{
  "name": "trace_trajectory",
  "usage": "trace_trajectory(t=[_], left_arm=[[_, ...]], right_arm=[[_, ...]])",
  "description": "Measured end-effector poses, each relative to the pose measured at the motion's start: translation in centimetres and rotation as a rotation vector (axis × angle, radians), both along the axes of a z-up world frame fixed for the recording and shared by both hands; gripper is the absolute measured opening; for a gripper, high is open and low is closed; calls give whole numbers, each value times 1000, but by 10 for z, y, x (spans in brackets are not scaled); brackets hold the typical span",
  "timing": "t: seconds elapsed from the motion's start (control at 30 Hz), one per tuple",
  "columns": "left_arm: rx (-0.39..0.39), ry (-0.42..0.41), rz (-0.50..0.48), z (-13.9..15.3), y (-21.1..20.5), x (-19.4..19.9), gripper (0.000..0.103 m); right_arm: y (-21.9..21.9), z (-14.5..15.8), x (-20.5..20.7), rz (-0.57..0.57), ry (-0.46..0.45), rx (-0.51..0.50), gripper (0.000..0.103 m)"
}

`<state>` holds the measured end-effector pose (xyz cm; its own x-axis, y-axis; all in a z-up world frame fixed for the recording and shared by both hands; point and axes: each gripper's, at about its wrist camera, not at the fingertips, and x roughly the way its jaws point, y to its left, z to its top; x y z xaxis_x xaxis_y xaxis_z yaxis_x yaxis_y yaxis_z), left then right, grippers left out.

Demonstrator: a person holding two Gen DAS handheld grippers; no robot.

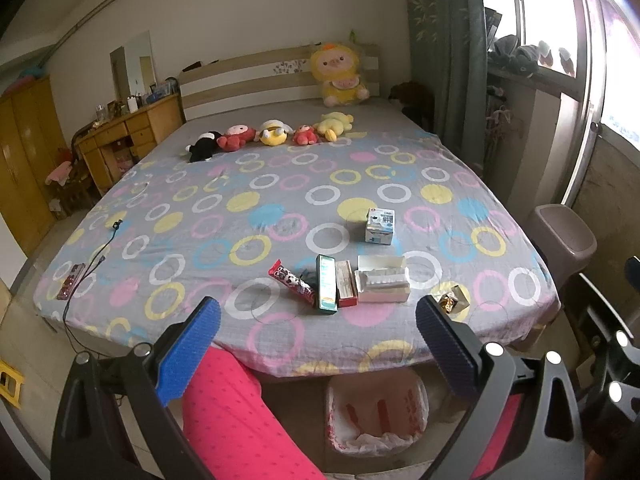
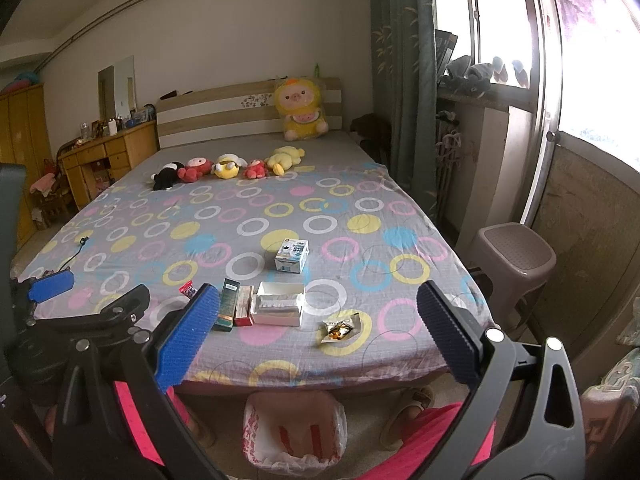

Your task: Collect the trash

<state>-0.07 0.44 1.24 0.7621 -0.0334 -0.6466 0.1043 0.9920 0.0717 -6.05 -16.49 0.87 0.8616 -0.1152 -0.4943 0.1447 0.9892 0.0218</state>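
Note:
Trash lies near the bed's front edge: a red snack wrapper (image 1: 291, 283), a green box (image 1: 327, 289), a red box (image 1: 346, 289), an open white box (image 1: 384, 284), a small blue-white carton (image 1: 380, 226) and a gold snack packet (image 1: 453, 299). The same items show in the right wrist view, with the white box (image 2: 279, 309), the carton (image 2: 291, 256) and the packet (image 2: 340, 327). A bin lined with a white-red bag (image 1: 376, 412) (image 2: 294, 434) stands on the floor below. My left gripper (image 1: 318, 344) and right gripper (image 2: 318, 332) are open, empty, held before the bed.
Several plush toys (image 1: 270, 134) lie in a row across the bed, with a big yellow one (image 1: 340, 76) at the headboard. A plastic stool (image 2: 516, 258) stands right of the bed. A cable (image 1: 94, 256) lies at the bed's left. My pink-clad legs (image 1: 240, 420) are below.

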Motion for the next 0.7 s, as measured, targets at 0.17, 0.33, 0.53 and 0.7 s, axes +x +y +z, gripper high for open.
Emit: trace_trajectory(t=[0.17, 0.33, 0.53, 0.7], left_arm=[[7, 3, -2, -4, -5, -1, 96], [6, 7, 3, -5, -5, -2, 96], [3, 11, 3, -6, -3, -1, 96], [12, 9, 6, -6, -3, -1, 96]], right_arm=[[0, -2, 0, 3, 1, 1, 97], [0, -3, 0, 5, 3, -2, 97], [0, 1, -1, 4, 3, -1, 97], [1, 2, -1, 4, 2, -1, 97]])
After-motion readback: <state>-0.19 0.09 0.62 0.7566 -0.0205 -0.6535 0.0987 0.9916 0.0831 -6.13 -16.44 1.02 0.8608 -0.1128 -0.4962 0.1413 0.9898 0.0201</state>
